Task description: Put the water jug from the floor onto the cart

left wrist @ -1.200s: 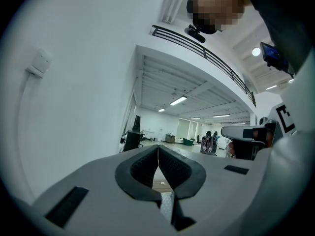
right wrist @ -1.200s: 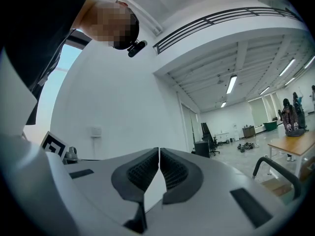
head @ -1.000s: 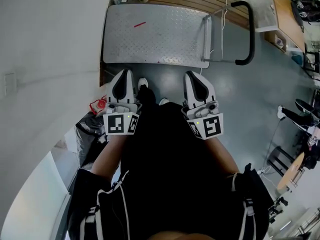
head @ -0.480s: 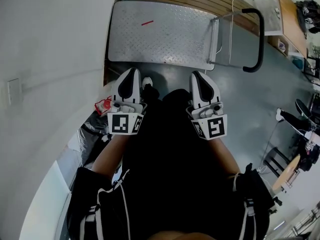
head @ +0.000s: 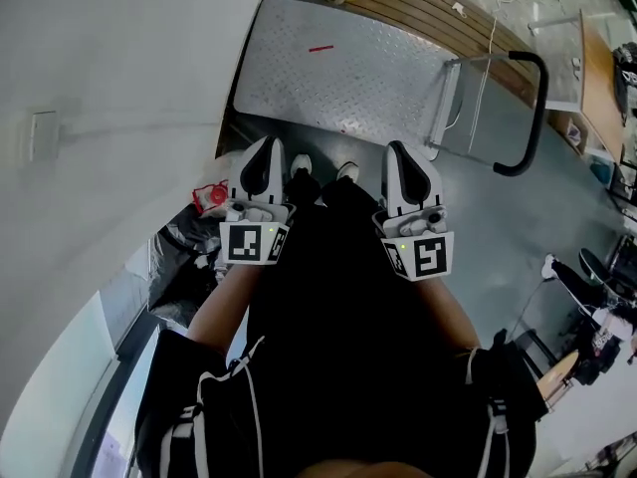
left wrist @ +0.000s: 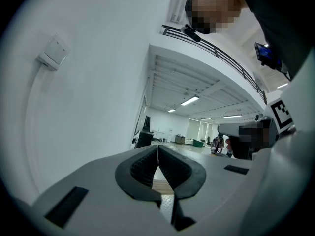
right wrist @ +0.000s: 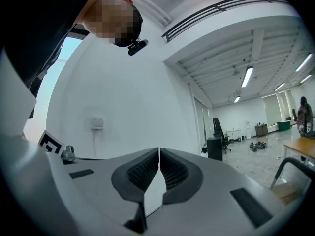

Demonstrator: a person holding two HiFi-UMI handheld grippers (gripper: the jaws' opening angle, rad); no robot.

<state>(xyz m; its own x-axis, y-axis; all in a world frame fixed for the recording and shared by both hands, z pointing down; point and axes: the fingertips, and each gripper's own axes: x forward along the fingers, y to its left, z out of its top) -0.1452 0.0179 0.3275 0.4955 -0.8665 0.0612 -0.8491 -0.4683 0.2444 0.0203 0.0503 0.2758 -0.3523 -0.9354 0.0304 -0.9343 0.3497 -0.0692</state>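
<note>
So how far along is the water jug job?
Done: nothing yet; the cart deck carries no jug, and none is in view. In hand: nothing; the left gripper and right gripper both have jaws together, empty. Left: finding, lifting and placing the jug.

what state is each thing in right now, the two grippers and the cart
left gripper: jaws shut, nothing between them
right gripper: jaws shut, nothing between them
cart: deck unloaded, only a small red mark on it
cart handle: raised, not folded down onto the deck
</note>
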